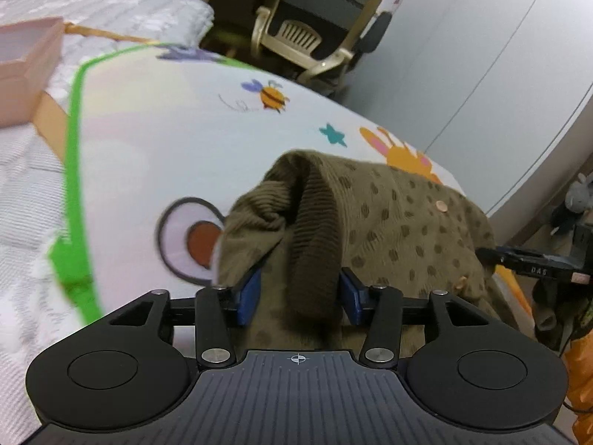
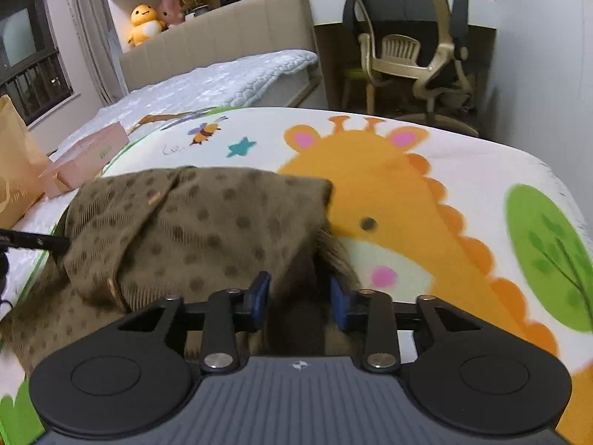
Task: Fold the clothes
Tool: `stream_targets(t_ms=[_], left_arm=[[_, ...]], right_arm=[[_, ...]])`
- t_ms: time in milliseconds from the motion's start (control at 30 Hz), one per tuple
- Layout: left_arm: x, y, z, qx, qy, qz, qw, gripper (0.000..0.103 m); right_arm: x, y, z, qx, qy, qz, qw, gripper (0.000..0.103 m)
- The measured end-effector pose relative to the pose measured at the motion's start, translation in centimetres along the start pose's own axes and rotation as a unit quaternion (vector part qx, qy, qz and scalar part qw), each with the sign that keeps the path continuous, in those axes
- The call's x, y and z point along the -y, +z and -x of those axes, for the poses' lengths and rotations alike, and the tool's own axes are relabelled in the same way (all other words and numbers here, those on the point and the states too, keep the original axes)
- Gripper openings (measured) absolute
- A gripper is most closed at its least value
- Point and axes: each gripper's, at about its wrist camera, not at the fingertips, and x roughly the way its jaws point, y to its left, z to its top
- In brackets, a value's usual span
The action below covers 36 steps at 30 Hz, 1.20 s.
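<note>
An olive-green dotted cardigan with small buttons lies bunched on a cartoon play mat. My left gripper is shut on a ribbed dark-olive edge of it, held between the blue pads. In the right wrist view the same cardigan lies folded over on the mat. My right gripper is shut on its right-hand edge, with fabric between the blue pads. The right gripper's tip shows at the cardigan's right side in the left wrist view. The left gripper's tip shows at its left side in the right wrist view.
A pink box and a tan paper bag sit left of the mat on the quilted bed. An office chair stands beyond the bed's edge by a white wall. The mat's edge drops off on the right.
</note>
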Motion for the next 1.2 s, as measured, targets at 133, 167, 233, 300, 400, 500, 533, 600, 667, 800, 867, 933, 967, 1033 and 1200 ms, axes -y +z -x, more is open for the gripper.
stream_targets(t_ms=[133, 167, 233, 300, 400, 500, 533, 600, 667, 800, 867, 933, 967, 1033, 1200], left_arm=[[0.0, 0.2, 1.1, 0.026, -0.03, 0.012, 0.9991, 0.076], [0.2, 0.4, 0.8, 0.03, -0.037, 0.015, 0.9987, 0.081], [0.6, 0.7, -0.5, 0.035, -0.047, 0.02, 0.9981, 0.082], [1.3, 1.3, -2.4, 0.032, -0.047, 0.021, 0.9982, 0.083], [2.7, 2.4, -4.8, 0.027, -0.042, 0.01, 0.9987, 0.033], [3.5, 3.5, -3.1, 0.056, -0.051, -0.003, 0.9971, 0.023], [3.6, 3.7, -2.3, 0.065, -0.05, -0.009, 0.9966, 0.022], [2.9, 3.2, -1.6, 0.061, -0.024, -0.02, 0.9976, 0.023], [1.8, 2.1, -1.6, 0.045, 0.004, -0.022, 0.9988, 0.023], [-0.4, 0.1, -0.7, 0.025, 0.014, 0.006, 0.9996, 0.028], [-0.9, -0.2, 0.5, 0.034, -0.002, 0.021, 0.9992, 0.034], [-0.7, -0.2, 1.6, 0.049, -0.019, 0.022, 0.9984, 0.053], [-0.4, -0.1, 1.7, 0.056, -0.027, 0.016, 0.9979, 0.07], [0.5, -0.1, 1.1, 0.056, -0.035, 0.003, 0.9978, 0.08], [2.7, -0.4, -2.3, 0.029, -0.004, -0.031, 0.9991, 0.081]], right_arm=[[0.1, -0.3, 1.4, 0.016, 0.016, -0.017, 1.0, 0.063], [-0.1, -0.4, 1.1, 0.016, 0.023, -0.023, 0.999, 0.064], [-0.4, -0.5, 0.4, 0.016, 0.038, -0.034, 0.999, 0.064], [-1.1, -0.5, -0.8, 0.015, 0.048, -0.039, 0.998, 0.05], [-3.4, 0.3, -1.3, 0.026, 0.047, -0.014, 0.998, 0.014], [-4.4, 1.5, 1.4, 0.073, 0.063, 0.004, 0.995, 0.014], [-4.5, 1.6, 2.1, 0.078, 0.063, 0.008, 0.995, 0.014], [-3.9, 1.3, 2.5, 0.066, 0.052, 0.01, 0.996, 0.014], [-3.0, 0.2, 1.7, 0.033, 0.036, 0.005, 0.999, 0.014], [-0.9, -2.4, 0.9, -0.01, 0.003, -0.021, 1.0, 0.023], [-0.4, -2.6, 1.8, 0.003, 0.011, -0.036, 0.999, 0.03], [-0.1, -2.3, 2.7, 0.023, 0.022, -0.046, 0.998, 0.043], [-0.2, -2.1, 2.8, 0.031, 0.028, -0.048, 0.998, 0.053], [-0.6, -1.9, 2.6, 0.039, 0.037, -0.049, 0.997, 0.059], [-2.6, -1.9, -0.1, 0.029, 0.032, -0.025, 0.999, 0.059]])
